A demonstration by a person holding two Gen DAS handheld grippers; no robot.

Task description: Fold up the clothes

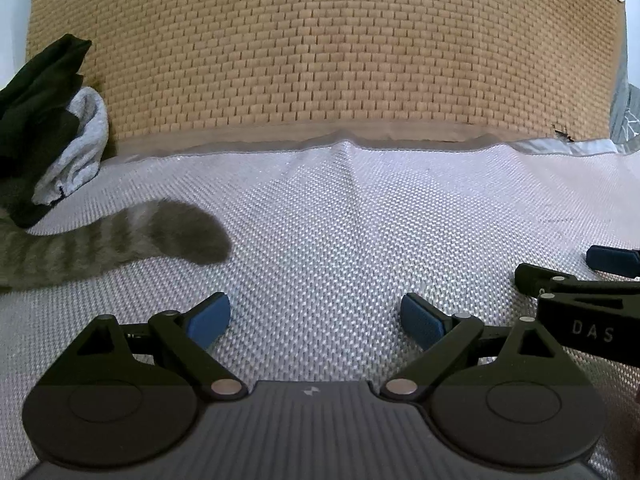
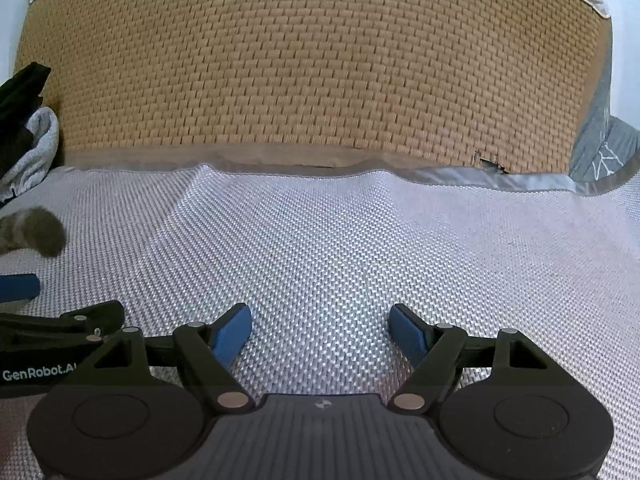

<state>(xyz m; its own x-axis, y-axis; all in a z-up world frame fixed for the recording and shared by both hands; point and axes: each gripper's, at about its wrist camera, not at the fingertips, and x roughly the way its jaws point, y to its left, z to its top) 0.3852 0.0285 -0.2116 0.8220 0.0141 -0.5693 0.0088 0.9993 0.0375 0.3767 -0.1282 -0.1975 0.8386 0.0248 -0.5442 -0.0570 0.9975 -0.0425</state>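
Observation:
A pile of clothes lies at the far left: a dark garment (image 1: 36,96) over a light grey one (image 1: 82,144), both also at the left edge of the right wrist view, dark garment (image 2: 20,92) and grey garment (image 2: 38,148). My left gripper (image 1: 316,320) stands open over the silvery woven cloth (image 1: 340,220), nothing between its blue pads. My right gripper (image 2: 320,332) is open too, low over the same cloth (image 2: 340,240). The two grippers sit side by side; the right one's fingers (image 1: 612,258) show at the left view's right edge.
A striped grey cat tail (image 1: 120,244) lies on the cloth at the left, its tip (image 2: 40,230) showing in the right view. A woven bamboo mat (image 1: 320,52) covers the far half. A grey patterned fabric (image 2: 608,152) sits at the far right.

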